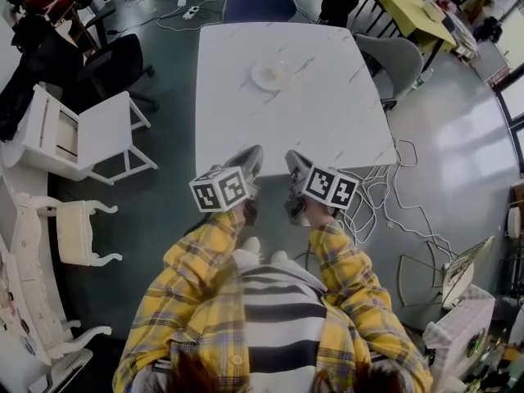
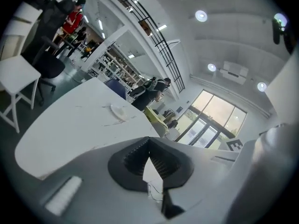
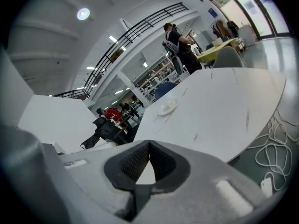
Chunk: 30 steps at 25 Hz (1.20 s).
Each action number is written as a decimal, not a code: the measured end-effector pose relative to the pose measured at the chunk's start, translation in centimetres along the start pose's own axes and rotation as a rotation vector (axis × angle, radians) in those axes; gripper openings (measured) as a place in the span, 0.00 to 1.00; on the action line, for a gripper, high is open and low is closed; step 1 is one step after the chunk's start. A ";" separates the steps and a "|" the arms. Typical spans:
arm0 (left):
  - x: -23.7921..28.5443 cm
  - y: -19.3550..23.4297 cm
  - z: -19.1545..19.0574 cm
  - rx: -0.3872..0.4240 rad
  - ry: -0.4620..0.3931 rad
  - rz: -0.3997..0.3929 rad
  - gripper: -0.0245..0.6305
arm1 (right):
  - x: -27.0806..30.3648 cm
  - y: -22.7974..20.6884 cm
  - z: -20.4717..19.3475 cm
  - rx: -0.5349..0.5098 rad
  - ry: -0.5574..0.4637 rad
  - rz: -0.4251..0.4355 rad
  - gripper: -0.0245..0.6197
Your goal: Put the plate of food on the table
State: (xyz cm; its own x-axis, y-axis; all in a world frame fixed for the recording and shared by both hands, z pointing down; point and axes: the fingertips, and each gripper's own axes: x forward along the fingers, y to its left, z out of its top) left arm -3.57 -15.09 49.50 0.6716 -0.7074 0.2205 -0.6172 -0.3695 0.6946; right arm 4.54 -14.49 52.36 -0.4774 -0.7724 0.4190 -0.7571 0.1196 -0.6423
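I note the plate [image 1: 270, 75] as small, round and white, contents indistinct, resting on the white table [image 1: 336, 117] towards its far edge. My left gripper [image 1: 248, 162] and right gripper [image 1: 296, 164] are both closed and empty over the near edge.

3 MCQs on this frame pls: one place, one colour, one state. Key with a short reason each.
1. Where is the plate?
A. on the white table
B. on the floor
C. in a gripper

2. The person's sleeves are:
A. red
B. yellow plaid
C. plain blue

3. The left gripper and right gripper are:
A. both open
B. one holding the plate
C. both shut, empty

Key: 1 A, the plate sits on the tabletop, toward its far side. 2 B, yellow checks show in the head view. 3 C, each gripper view shows the jaws together with nothing between them.
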 end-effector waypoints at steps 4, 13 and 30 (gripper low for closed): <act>-0.7 -1.4 0.6 0.143 -0.024 0.006 0.03 | -1.3 1.0 0.6 -0.092 -0.033 0.023 0.04; -0.2 -5.2 -2.6 0.260 0.005 0.013 0.03 | -4.4 0.7 0.8 -0.226 -0.002 0.042 0.04; -0.8 -7.7 -4.7 0.387 0.028 0.073 0.04 | -6.3 1.3 -0.7 -0.278 0.019 0.084 0.04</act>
State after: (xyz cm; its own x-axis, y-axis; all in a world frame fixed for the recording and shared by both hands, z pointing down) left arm 2.52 -8.87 47.19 0.6278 -0.7256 0.2819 -0.7692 -0.5226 0.3678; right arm 6.30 -9.01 49.34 -0.5497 -0.7410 0.3857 -0.8066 0.3506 -0.4759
